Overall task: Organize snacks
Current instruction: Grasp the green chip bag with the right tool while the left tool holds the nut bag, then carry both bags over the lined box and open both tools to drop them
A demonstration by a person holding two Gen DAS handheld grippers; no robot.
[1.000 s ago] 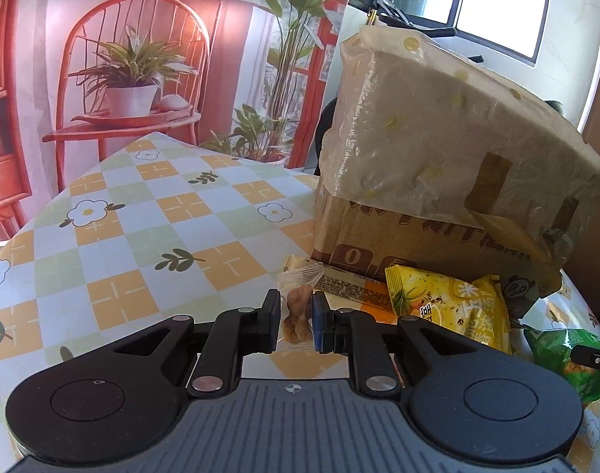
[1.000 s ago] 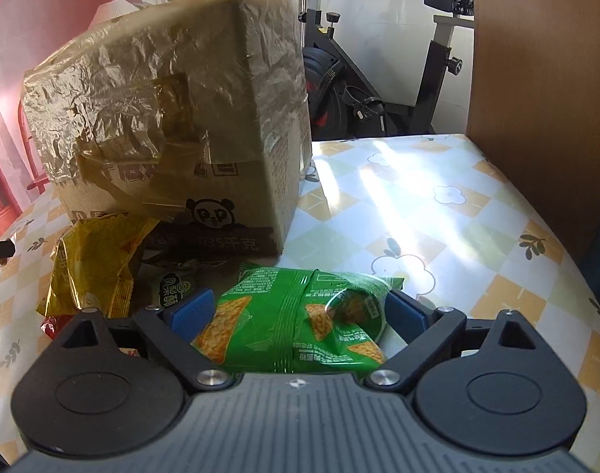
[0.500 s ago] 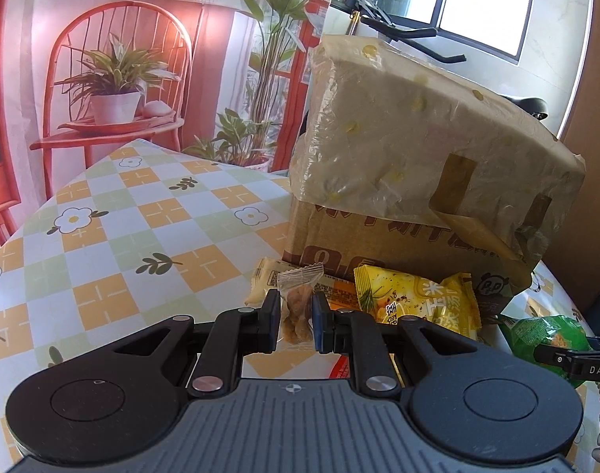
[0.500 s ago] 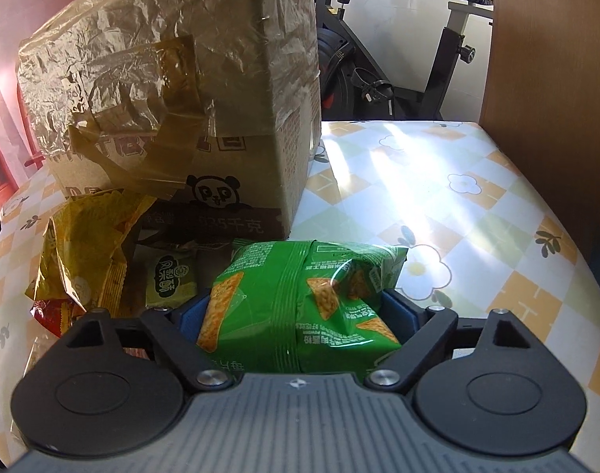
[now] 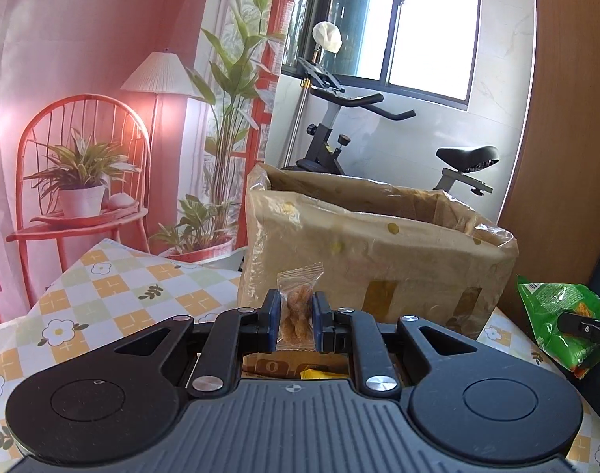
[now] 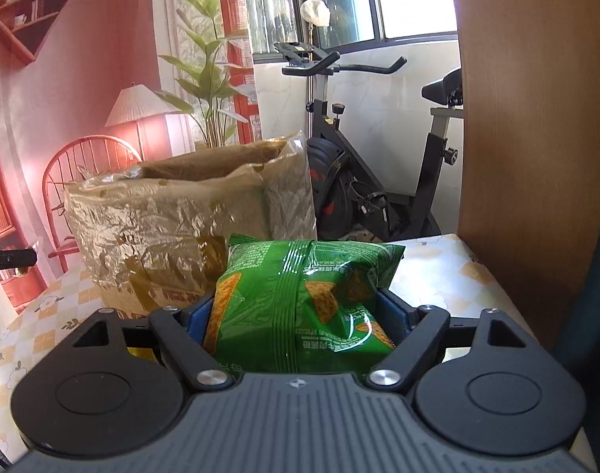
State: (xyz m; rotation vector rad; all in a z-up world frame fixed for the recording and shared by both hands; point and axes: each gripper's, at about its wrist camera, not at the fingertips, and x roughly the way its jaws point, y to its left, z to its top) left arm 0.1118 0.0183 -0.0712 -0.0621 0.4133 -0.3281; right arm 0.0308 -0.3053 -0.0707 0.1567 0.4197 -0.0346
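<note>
My left gripper point(image 5: 296, 325) is shut on a small clear snack packet point(image 5: 298, 307) with brown pieces, held up in front of the cardboard box point(image 5: 379, 268), which is wrapped in plastic and open at the top. My right gripper point(image 6: 300, 315) is shut on a green chip bag point(image 6: 300, 299), raised near the box point(image 6: 174, 228). The green bag also shows at the right of the left wrist view point(image 5: 556, 327). A yellow snack bag point(image 5: 319, 373) peeks out below my left gripper.
The table point(image 5: 103, 299) has a checked flower cloth. A wooden panel point(image 6: 528, 138) stands at the right. An exercise bike point(image 6: 359, 181) is behind the table. A red chair with a potted plant point(image 5: 83, 189) stands far left.
Both grippers have risen with their snacks. The views now look at the box's open top, and the snacks on the table have dropped mostly out of sight.
</note>
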